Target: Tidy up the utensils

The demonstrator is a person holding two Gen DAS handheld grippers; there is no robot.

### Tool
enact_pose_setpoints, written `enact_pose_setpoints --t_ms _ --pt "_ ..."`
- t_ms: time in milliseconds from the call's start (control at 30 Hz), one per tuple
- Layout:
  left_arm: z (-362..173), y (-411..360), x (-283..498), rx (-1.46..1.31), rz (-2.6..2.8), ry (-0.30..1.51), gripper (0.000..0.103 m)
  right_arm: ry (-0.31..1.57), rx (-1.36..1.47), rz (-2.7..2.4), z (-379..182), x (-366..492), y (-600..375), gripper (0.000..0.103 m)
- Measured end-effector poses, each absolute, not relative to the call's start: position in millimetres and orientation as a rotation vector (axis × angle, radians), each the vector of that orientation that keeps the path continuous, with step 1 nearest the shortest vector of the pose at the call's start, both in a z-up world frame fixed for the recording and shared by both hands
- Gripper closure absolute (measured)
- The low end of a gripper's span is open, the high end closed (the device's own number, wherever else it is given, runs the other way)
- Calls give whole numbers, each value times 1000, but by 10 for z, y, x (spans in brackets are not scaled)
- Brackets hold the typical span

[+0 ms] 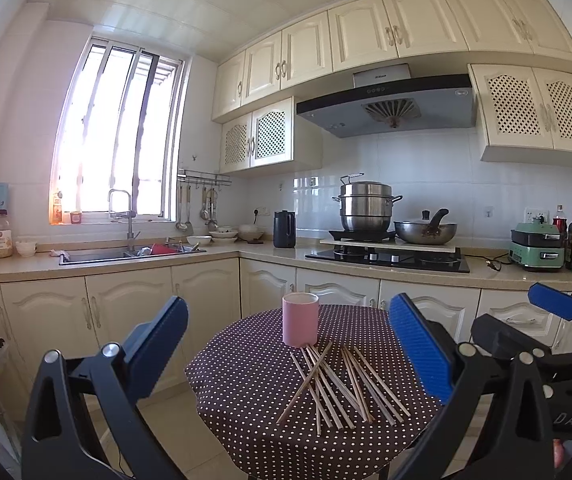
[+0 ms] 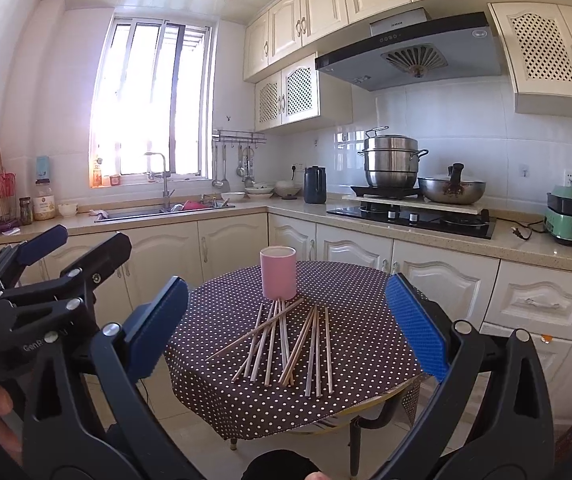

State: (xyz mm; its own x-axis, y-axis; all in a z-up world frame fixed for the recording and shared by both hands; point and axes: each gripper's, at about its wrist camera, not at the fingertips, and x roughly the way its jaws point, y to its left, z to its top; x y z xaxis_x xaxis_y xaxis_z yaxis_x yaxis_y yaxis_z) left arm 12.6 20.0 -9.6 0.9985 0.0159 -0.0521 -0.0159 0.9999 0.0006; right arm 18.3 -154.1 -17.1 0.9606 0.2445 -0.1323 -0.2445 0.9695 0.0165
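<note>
Left wrist view: the left gripper (image 1: 287, 354) stands wide open, empty, raised above a round table in a brown polka-dot cloth (image 1: 242, 392). A loose pile of thin wooden chopsticks (image 1: 335, 386) lies just in front of an upright pink cylindrical holder (image 1: 300, 325).

Right wrist view: the right gripper (image 2: 286, 328) is likewise spread wide, holding nothing. Chopsticks fan across the cloth, far ends meeting the holder's base.

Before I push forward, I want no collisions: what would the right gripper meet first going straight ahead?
Probably the pink cup, standing upright beyond the loose chopsticks. The right gripper, jaws open, seems to ride above those, though depth is unclear.
</note>
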Motion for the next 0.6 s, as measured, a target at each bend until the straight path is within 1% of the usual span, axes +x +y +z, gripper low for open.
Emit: enact_pose_setpoints --t_ms 600 --pt "-15 106 75 30 21 32 4 69 -7 214 -174 59 -1589 6"
